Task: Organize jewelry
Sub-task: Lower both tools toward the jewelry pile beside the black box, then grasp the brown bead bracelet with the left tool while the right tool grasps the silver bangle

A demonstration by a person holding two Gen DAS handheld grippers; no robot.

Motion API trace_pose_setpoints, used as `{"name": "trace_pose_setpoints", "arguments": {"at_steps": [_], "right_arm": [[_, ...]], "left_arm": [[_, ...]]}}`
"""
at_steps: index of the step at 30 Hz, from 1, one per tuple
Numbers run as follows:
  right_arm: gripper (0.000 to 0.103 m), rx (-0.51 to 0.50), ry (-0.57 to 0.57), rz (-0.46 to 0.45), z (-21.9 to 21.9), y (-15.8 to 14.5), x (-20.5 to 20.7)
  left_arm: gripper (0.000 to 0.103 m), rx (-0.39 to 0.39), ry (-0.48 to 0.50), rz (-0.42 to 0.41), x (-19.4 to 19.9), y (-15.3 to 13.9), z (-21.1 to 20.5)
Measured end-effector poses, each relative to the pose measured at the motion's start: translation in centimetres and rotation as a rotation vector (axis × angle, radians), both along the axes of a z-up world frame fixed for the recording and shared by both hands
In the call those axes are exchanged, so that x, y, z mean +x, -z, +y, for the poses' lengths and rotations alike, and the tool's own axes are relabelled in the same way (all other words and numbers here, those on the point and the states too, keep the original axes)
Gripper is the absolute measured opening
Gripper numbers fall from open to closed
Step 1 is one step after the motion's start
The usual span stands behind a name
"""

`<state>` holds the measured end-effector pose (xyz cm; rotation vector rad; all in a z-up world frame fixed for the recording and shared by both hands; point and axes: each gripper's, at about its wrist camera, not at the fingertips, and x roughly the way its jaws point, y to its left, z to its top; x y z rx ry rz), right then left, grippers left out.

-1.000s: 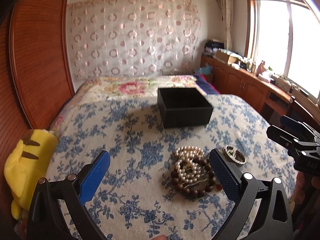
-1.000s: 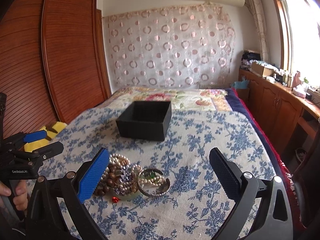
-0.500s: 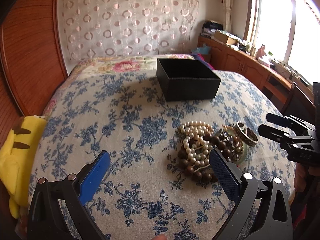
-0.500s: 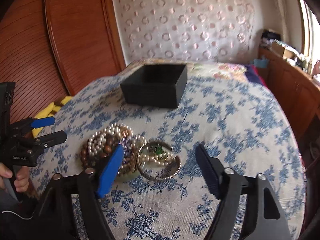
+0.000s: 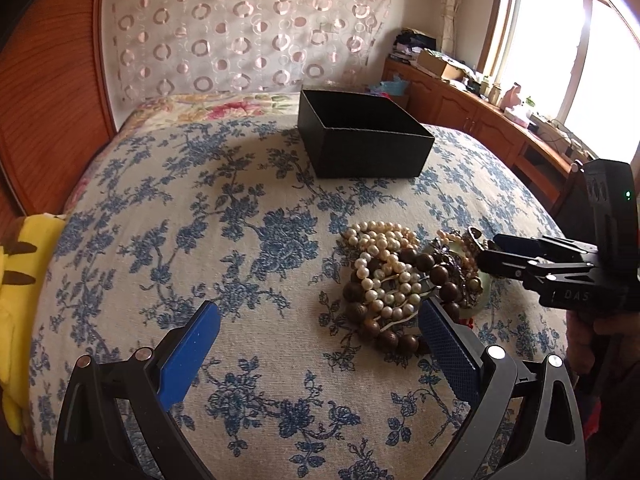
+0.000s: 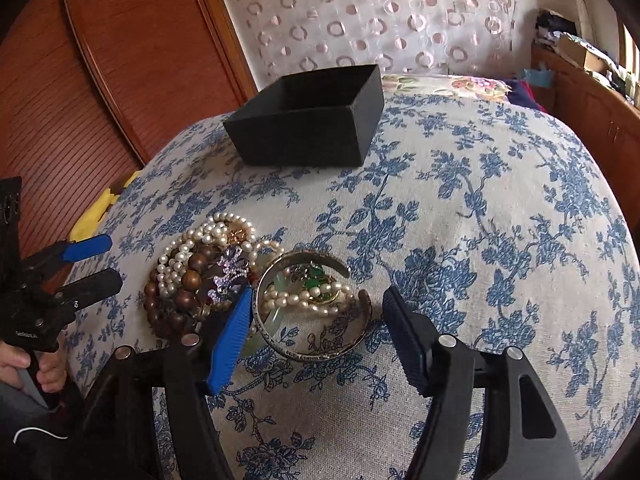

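Note:
A heap of jewelry point(image 5: 400, 280) lies on the blue-flowered bedspread point(image 5: 240, 240): pearl strands point(image 6: 188, 248), brown wooden beads point(image 6: 188, 280), a purple brooch point(image 6: 232, 268) and a metal cuff bangle point(image 6: 312, 354) with pearls and a green stone inside it. An open black box point(image 6: 312, 140) stands behind the heap and looks empty. My right gripper point(image 6: 318, 332) straddles the bangle. Its jaws are closing, the left pad close by the rim and the right pad still apart from it. My left gripper point(image 5: 320, 344) stands open just before the beads, with nothing between its fingers.
A yellow plush toy point(image 5: 16, 300) lies at the bed's left edge beside the wooden wardrobe point(image 6: 120, 60). Low wooden cabinets point(image 5: 480, 120) with clutter run under the window on the right. A patterned curtain point(image 5: 240, 28) hangs behind the bed.
Both grippers have come down and tilted towards the jewelry heap. The right jaws have narrowed around the metal bangle. The left jaws keep their width.

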<state>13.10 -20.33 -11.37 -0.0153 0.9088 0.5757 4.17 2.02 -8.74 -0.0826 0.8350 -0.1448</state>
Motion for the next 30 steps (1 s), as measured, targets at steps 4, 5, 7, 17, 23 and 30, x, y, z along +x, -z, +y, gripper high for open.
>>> {"name": "trace_pose_setpoints", "arguments": {"at_steps": [4,5,7,17,23,30], "right_arm": [[0.061,0.0,-0.015,-0.004,0.1,-0.1,-0.4],[0.061,-0.004,-0.018,-0.01,0.1,-0.2,-0.4],[0.061,-0.01,-0.018,-0.019,0.1,-0.2,-0.6],[0.061,-0.036,-0.01,-0.092,-0.7,-1.6,-2.0],[0.061,-0.029,-0.016,-0.1,-0.6,-1.8,-2.4],[0.061,-0.019,-0.023,-0.106,-0.4,-2.1,-2.8]], "left_arm": [[0.096,-0.004,0.015,0.0,0.2,0.1,-0.4],[0.095,-0.005,0.019,-0.002,0.2,0.1,-0.5],[0.092,-0.006,0.029,-0.005,0.1,0.1,-0.7],[0.038,-0.071,0.099,0.057,0.1,1.4,-1.5],[0.033,-0.119,0.104,0.078,0.5,2.0,-1.4],[0.012,-0.126,0.112,0.084,0.9,2.1,-1.5]]}}
